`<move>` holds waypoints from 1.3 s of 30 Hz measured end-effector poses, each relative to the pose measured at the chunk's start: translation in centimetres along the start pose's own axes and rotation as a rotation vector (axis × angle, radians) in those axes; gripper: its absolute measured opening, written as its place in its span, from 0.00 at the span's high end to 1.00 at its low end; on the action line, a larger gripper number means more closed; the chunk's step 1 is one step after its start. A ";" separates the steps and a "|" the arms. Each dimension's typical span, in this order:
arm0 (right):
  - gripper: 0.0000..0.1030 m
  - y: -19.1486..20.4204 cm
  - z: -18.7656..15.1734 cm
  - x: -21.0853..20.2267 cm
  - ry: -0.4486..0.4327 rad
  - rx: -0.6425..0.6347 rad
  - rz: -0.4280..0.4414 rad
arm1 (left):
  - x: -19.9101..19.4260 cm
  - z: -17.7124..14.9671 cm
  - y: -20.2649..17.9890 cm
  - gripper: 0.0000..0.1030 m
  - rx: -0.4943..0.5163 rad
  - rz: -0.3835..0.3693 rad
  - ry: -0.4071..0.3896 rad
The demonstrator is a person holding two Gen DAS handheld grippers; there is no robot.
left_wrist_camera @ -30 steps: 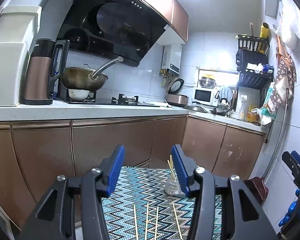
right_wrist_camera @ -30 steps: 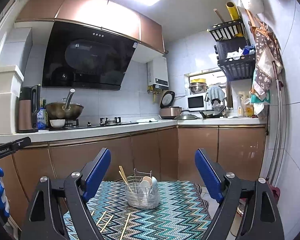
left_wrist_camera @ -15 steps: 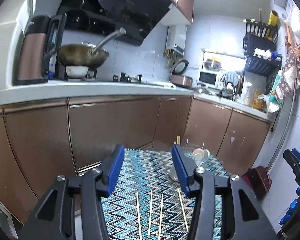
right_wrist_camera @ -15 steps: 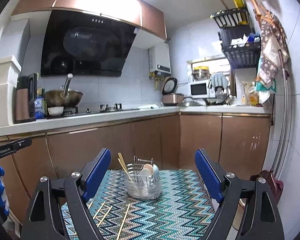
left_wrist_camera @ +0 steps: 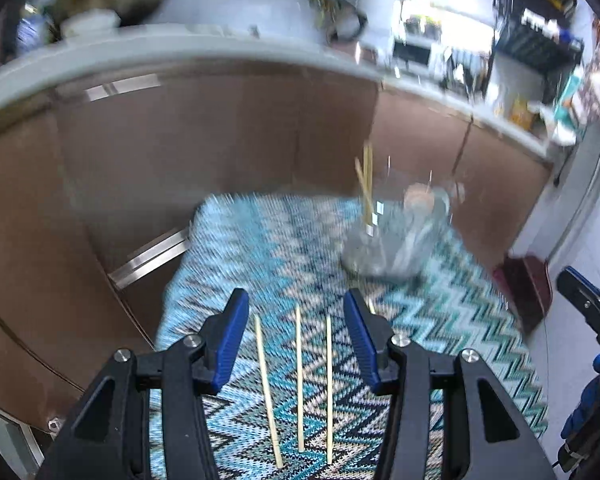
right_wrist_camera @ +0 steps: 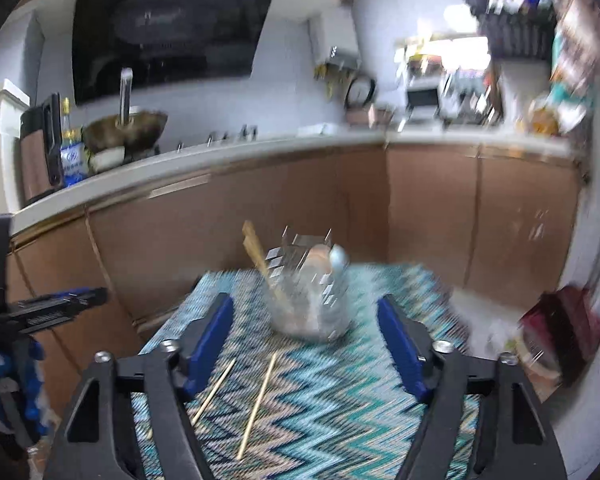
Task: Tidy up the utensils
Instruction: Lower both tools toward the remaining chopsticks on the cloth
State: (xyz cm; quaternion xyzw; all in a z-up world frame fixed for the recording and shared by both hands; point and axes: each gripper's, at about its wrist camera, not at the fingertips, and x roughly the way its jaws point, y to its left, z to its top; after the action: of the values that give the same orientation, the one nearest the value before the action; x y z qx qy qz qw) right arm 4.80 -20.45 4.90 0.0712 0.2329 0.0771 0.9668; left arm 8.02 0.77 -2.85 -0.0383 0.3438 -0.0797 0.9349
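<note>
On the left side, the left gripper [left_wrist_camera: 294, 334] hangs above a zigzag-patterned cloth [left_wrist_camera: 452, 344] in blue, teal and white. Its blue jaws stand apart and hold nothing. Between the jaws, 3 loose chopsticks [left_wrist_camera: 299, 376] lie on the cloth, nearly parallel, pointing away from the camera. They do not touch the jaws. A 4th stick seems to show only as a short end beside the right jaw, but it is mostly hidden.

Further away on the cloth and a little to the right stands the wire utensil holder [left_wrist_camera: 384, 240]. It is blurred. Some chopsticks stand upright in its left part, and a pale round thing, maybe a spoon, shows in its right part; I cannot tell exactly.

In the right wrist view, the right gripper [right_wrist_camera: 304, 340] is also wide open and empty, above the same cloth [right_wrist_camera: 340, 412]. The holder [right_wrist_camera: 308, 296] sits near the far end of the cloth, between the 2 jaws in the view. 2 chopsticks [right_wrist_camera: 258, 400] lie on the cloth near the left jaw, slanted. Brown cabinets [right_wrist_camera: 292, 200] stand behind the cloth, under a white counter [right_wrist_camera: 236, 152]
</note>
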 end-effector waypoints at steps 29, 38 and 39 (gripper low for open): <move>0.83 3.2 -7.2 25.8 0.695 -0.064 0.138 | 20.7 -0.1 0.6 0.79 0.046 -0.097 0.628; 0.88 4.1 -6.9 27.2 0.724 -0.110 0.126 | 21.7 -0.2 0.2 0.87 0.059 -0.085 0.662; 0.88 4.3 -7.0 27.5 0.726 -0.108 0.125 | 21.9 -0.2 0.1 0.88 0.054 -0.085 0.661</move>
State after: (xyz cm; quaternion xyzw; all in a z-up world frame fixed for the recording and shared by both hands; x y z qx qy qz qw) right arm 25.24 -10.54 -12.57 0.0022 0.5513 0.1684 0.8171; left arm 24.37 -2.98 -16.92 0.0001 0.6242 -0.1359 0.7693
